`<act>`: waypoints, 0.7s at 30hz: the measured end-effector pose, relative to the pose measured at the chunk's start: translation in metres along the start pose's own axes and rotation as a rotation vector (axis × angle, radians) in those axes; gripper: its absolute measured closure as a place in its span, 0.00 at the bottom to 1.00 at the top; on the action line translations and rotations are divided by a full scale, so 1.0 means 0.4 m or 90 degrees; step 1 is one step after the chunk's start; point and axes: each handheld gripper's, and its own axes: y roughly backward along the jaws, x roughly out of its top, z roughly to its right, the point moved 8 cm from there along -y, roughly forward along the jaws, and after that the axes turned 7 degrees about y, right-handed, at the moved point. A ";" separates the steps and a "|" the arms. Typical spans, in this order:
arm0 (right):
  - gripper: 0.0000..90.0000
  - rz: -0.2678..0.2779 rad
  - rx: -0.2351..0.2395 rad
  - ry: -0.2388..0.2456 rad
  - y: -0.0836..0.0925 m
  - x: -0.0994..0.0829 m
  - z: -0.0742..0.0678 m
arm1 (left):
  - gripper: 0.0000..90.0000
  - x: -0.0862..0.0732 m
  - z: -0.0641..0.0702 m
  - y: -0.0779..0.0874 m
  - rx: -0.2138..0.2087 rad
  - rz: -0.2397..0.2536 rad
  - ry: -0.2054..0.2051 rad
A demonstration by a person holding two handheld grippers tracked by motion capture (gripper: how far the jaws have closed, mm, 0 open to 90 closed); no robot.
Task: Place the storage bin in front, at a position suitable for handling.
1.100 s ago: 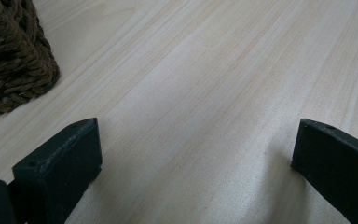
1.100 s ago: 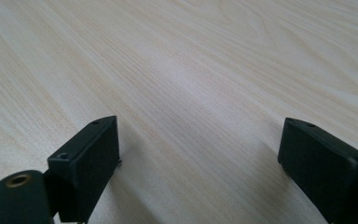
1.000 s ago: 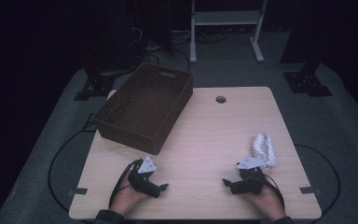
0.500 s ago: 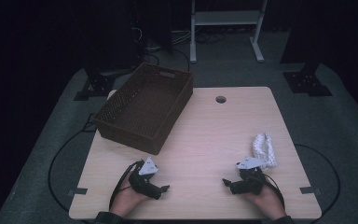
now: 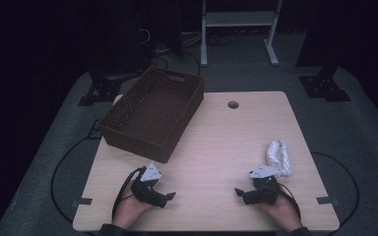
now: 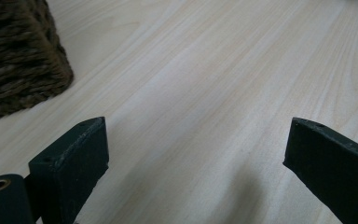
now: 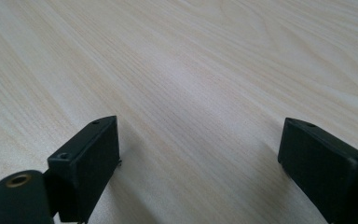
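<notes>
Nothing has shifted — both my grippers, left gripper (image 5: 170,196) and right gripper (image 5: 238,192), rest wide open near the surface's (image 5: 216,147) front edge; next, reach the white cloth (image 5: 279,156) — basket (image 5: 152,112) waits.

The basket (image 5: 152,112) stood on the table's (image 5: 226,142) far left part, overhanging its left edge. Well to the basket's right, near the right edge, lay the cloth (image 5: 279,156). The left gripper (image 5: 169,197) rested just before the basket; the right gripper (image 5: 240,193) lay just before the cloth.
</notes>
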 end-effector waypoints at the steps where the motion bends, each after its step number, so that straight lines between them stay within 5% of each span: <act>1: 0.13 0.000 0.000 0.000 0.000 0.000 0.000 | 0.06 0.001 -0.002 0.004 -0.001 0.001 0.004; 21: 0.13 0.000 0.000 0.000 0.000 0.000 0.000 | 0.10 0.018 -0.034 0.063 0.012 0.013 0.036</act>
